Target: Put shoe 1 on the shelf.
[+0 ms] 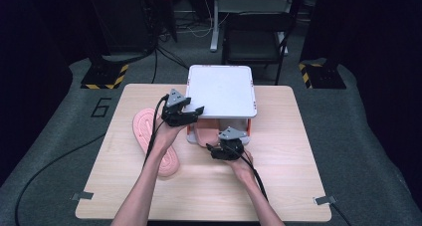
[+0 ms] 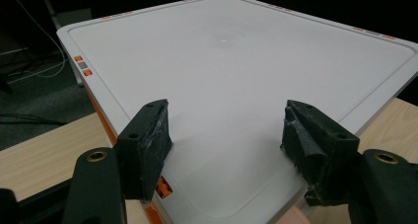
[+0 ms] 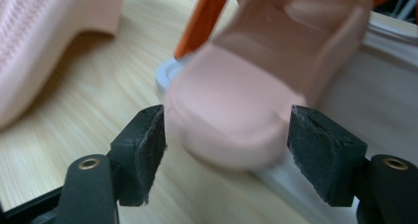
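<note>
Right now my right gripper [image 3: 227, 135] sits nearest me, its jaws apart on either side of the heel of a pink foam slipper [image 3: 256, 81]; I can't tell whether the pads press it. That slipper lies in the open white-and-orange plastic box [image 1: 220, 89], under its raised lid. My left gripper [image 2: 226, 135] hangs with jaws spread over the lid's near corner, gripping nothing. A second pink slipper [image 1: 149, 131] lies left of the box.

Pale pink slipper [image 3: 236, 105], white lid [image 2: 231, 71] with orange trim, light wooden table [image 1: 278, 186]
</note>
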A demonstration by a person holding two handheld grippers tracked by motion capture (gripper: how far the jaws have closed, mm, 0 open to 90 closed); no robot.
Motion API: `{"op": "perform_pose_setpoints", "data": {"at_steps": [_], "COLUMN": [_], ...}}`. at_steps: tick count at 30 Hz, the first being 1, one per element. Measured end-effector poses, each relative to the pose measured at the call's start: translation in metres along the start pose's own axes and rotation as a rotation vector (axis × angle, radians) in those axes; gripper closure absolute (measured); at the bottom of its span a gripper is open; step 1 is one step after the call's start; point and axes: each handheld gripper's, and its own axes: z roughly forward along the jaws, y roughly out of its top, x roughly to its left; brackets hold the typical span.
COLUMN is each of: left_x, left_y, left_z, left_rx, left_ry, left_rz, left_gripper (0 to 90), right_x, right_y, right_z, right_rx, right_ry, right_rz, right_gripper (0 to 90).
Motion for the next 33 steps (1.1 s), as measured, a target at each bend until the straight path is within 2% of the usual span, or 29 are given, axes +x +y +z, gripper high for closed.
{"op": "perform_pose_setpoints", "data": {"at_steps": [3,5,6,9,10,11,12,13,15,16,17,20,22,23,31,33], "left_x": [-0.001,-0.001,-0.002,-0.001,-0.001,-0.001,-0.001,-0.001,-0.002,-0.002,-0.002,-0.002,-0.002,-0.002,-0.001,-0.001], "left_y": [0.0,0.0,0.0,0.0,0.0,0.0,0.0,0.0,0.0,0.0,0.0,0.0,0.0,0.0,0.001,0.001], "left_z": [0.0,0.0,0.001,0.001,0.0,0.0,0.0,0.0,0.001,0.001,0.001,0.001,0.001,0.001,0.001,0.001], "left_rx": [-0.003,-0.003,-0.004,-0.003,0.005,0.002,0.005,0.005,-0.002,-0.002,-0.002,-0.001,-0.001,-0.001,-0.003,-0.002], "left_ry": [0.007,0.012,0.011,0.011,0.007,0.009,0.007,0.008,0.012,0.012,0.012,0.012,0.012,0.012,0.011,0.011], "left_rz": [-0.002,-0.002,-0.003,-0.004,-0.002,-0.003,-0.002,-0.003,-0.005,-0.005,-0.006,-0.006,-0.006,-0.006,-0.01,-0.008], "left_gripper": [34.6,34.6,34.6,34.6,34.6,34.6,34.6,34.6,34.6,34.6,34.5,34.6,34.5,34.6,34.5,34.3], "right_x": [-0.003,-0.006,-0.008,-0.008,-0.008,-0.007,-0.007,-0.006,-0.007,-0.005,-0.006,-0.003,-0.005,-0.004,-0.007,-0.006], "right_y": [-0.008,-0.01,-0.011,-0.008,-0.007,-0.006,-0.004,-0.003,-0.001,-0.001,0.001,0.003,0.003,0.002,0.001,0.002], "right_z": [-0.001,0.002,0.004,0.01,0.012,0.014,0.016,0.018,0.021,0.023,0.024,0.028,0.03,0.031,0.032,0.029], "right_rx": [0.028,0.055,0.05,0.05,0.052,0.054,0.049,0.054,0.049,0.059,0.056,0.065,0.057,0.057,0.049,0.035], "right_ry": [0.001,-0.01,-0.006,-0.007,-0.01,-0.016,-0.014,-0.017,-0.022,-0.021,-0.025,-0.025,-0.029,-0.027,-0.021,-0.016], "right_rz": [0.016,0.009,-0.01,-0.003,-0.021,-0.013,-0.024,-0.014,-0.036,-0.019,-0.042,-0.033,-0.055,-0.027,-0.018,-0.002], "right_gripper": [30.6,31.3,31.5,31.4,31.6,31.8,31.8,31.8,31.9,31.9,31.9,31.9,31.9,31.9,30.4,29.9]}}
